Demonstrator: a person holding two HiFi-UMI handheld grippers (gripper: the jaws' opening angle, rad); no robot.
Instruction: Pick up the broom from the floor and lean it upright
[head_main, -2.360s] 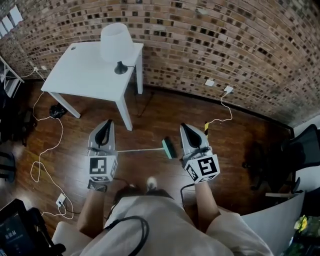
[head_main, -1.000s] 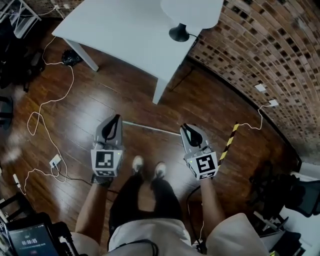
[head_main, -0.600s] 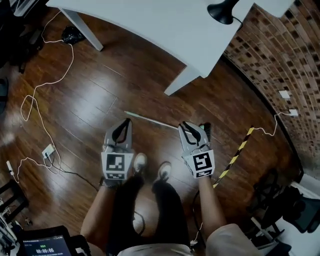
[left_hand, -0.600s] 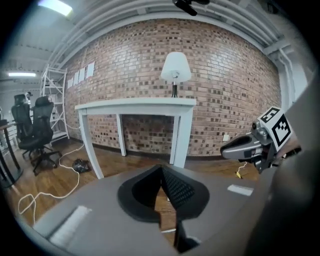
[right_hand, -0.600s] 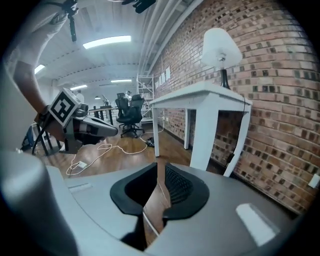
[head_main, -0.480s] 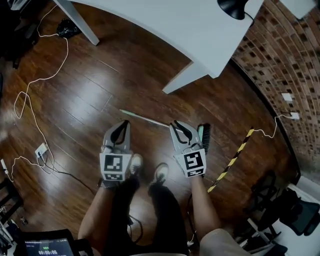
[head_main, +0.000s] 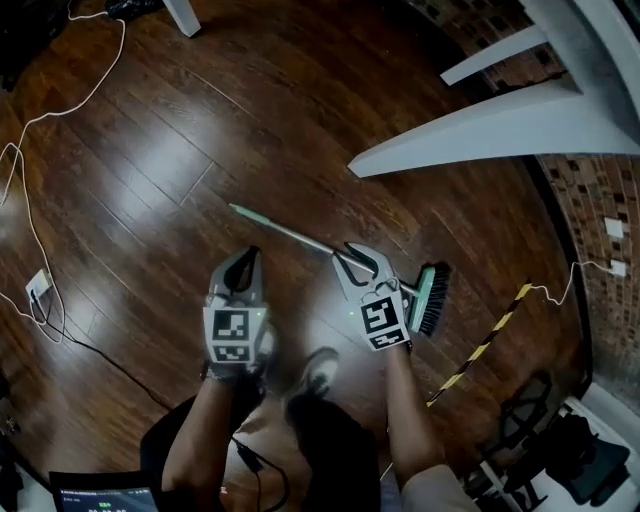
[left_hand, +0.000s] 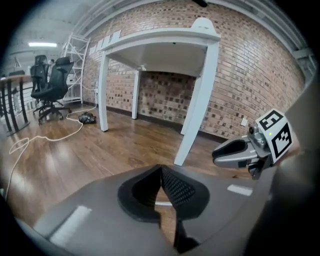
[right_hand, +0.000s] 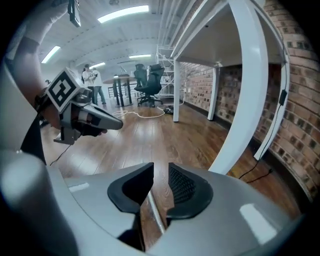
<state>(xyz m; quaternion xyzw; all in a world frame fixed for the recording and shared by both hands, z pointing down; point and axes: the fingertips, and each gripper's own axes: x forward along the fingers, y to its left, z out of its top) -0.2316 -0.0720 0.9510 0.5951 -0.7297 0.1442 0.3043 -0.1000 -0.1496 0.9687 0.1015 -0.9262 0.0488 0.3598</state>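
The right tongs (head_main: 350, 258) are apart, and their jaws have just been opening. In the right gripper view the thin silver stick (right_hand: 155, 210) shows in the gap between them (right_hand: 161, 172). The pads do not squeeze it yet.

The left tongs (head_main: 248, 260) have their tips together and hold nothing. In the left gripper view a bit of pale stick shows through the hollow behind the closed tips (left_hand: 161, 170).

The long broom (head_main: 300, 238) lies flat on the dark brown wooden floor (head_main: 150, 150). It has a silver stick, a green tip and a green and black brush. It runs slantwise in front of the person. The green tip (head_main: 236, 209) is up and to the left, and the brush (head_main: 432, 298) is down and to the right, past the right tongs.

The right tongs are right over the stick, close to the brush end. The left tongs are just short of the stick, which lies a little ahead of them, near the tip end.

So the right hand is the nearer one. I think it only has to go a bit lower and close. The left tongs would have to open and reach forward first.

The white desk (head_main: 480, 130) stands farther off, beyond the broom.
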